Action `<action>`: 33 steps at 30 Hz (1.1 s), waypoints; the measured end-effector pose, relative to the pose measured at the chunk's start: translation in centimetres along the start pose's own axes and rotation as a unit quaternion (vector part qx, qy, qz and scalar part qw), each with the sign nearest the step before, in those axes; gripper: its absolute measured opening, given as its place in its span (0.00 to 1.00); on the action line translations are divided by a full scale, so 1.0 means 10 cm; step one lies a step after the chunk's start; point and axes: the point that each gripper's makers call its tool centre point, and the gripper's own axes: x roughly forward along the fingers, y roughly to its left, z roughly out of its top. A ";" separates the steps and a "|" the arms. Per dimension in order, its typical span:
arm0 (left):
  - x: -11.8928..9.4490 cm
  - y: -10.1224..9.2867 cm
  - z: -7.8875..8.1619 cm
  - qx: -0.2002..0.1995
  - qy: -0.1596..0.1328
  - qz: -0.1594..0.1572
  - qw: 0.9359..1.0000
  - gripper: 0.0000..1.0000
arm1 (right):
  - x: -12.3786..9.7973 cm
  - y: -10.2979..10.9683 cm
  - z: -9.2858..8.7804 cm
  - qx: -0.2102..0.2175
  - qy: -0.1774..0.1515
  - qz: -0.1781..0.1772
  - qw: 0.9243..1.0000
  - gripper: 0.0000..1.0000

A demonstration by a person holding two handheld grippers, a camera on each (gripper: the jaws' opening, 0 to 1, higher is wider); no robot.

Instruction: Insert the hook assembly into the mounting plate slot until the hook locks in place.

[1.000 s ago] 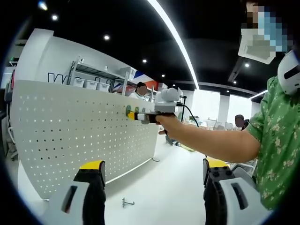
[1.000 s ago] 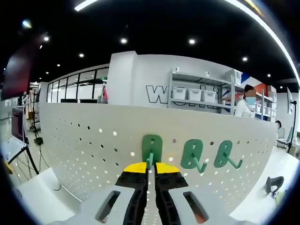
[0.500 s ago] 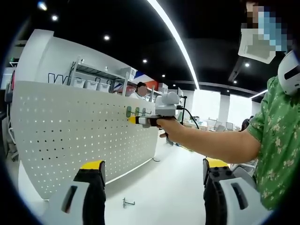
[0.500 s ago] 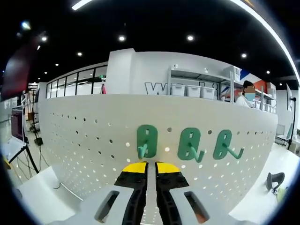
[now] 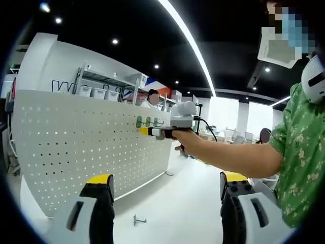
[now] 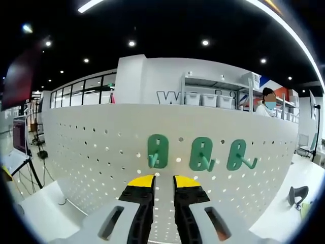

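Hanging in a row near the middle of the white pegboard (image 6: 101,152), three green hooks sit seated: the left hook (image 6: 158,151), the middle hook (image 6: 201,154), the right hook (image 6: 238,155). The right gripper (image 6: 163,184) floats just before the left hook, jaws parted narrowly, gripping nothing. The left gripper (image 5: 165,185) stands back, jaws wide and empty, over open white desk (image 5: 172,203) where a small metal hook (image 5: 137,220) lies.

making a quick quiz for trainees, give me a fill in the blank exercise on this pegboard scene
1. The white pegboard carries ___ green hooks.
2. The right gripper holds ___ between its jaws.
3. The left gripper has its jaws wide ___.
4. A small metal hook lies on the ___ below the pegboard.

Missing words: three; nothing; open; table
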 end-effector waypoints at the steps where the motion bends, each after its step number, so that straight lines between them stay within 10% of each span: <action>1: 0.00 0.00 0.00 0.000 0.000 0.000 1.000 0.89 | 0.00 0.00 0.00 0.000 -0.001 0.000 1.000 0.15; 17: 0.01 -0.04 0.03 0.003 -0.002 -0.001 1.000 0.88 | -0.05 0.02 0.00 0.016 -0.014 0.021 1.000 0.48; 33: 0.02 -0.09 0.01 0.007 0.004 0.003 1.000 0.88 | -0.25 0.06 -0.13 0.014 -0.003 0.043 0.999 0.51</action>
